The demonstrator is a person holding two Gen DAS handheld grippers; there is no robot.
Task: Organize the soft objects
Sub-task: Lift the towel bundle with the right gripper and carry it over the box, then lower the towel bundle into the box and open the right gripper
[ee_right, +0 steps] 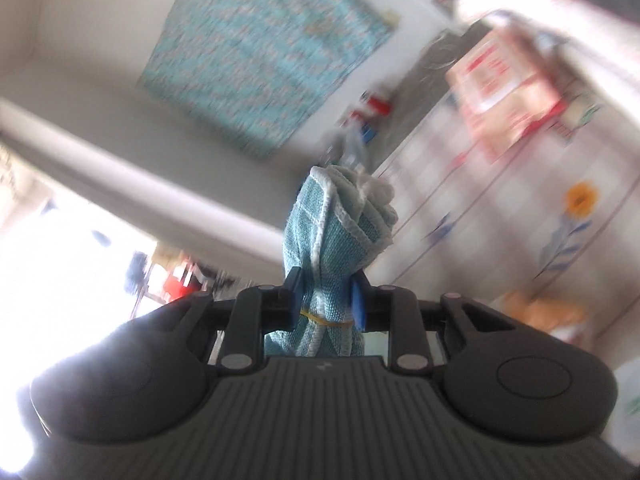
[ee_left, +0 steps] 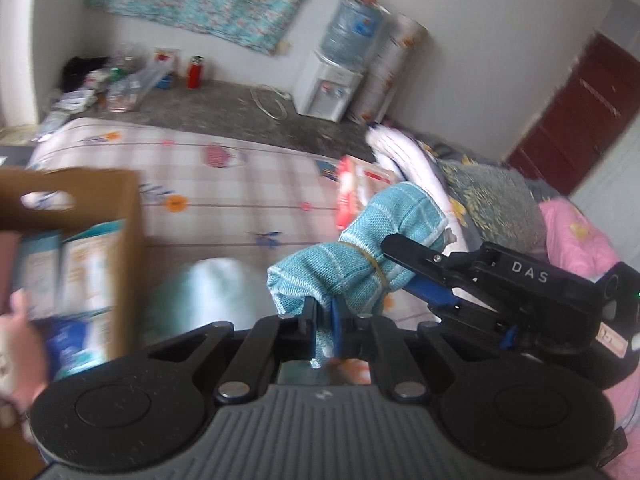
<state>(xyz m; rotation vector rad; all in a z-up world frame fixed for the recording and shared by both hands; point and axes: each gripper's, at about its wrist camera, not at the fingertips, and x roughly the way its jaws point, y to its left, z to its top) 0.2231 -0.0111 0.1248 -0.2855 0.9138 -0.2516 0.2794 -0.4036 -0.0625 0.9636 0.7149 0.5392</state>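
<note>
A rolled teal towel (ee_left: 352, 256) with white edging and a yellow rubber band around it hangs above the checked bed sheet (ee_left: 224, 200). My left gripper (ee_left: 322, 312) is shut on a lower corner of the towel. From the right, my right gripper (ee_left: 394, 266) clamps the roll beside the band. The right wrist view is tilted and shows the same towel (ee_right: 332, 232) standing up out of the right gripper (ee_right: 326, 288), whose blue pads (ee_right: 359, 300) press on both sides just above the band.
An open cardboard box (ee_left: 100, 208) holding packages stands at the left, with a person's hand (ee_left: 16, 340) beside it. A red-and-white packet (ee_left: 352, 192), pillows and folded bedding (ee_left: 492, 200) lie to the right. A blurred pale soft item (ee_left: 216, 288) rests on the bed.
</note>
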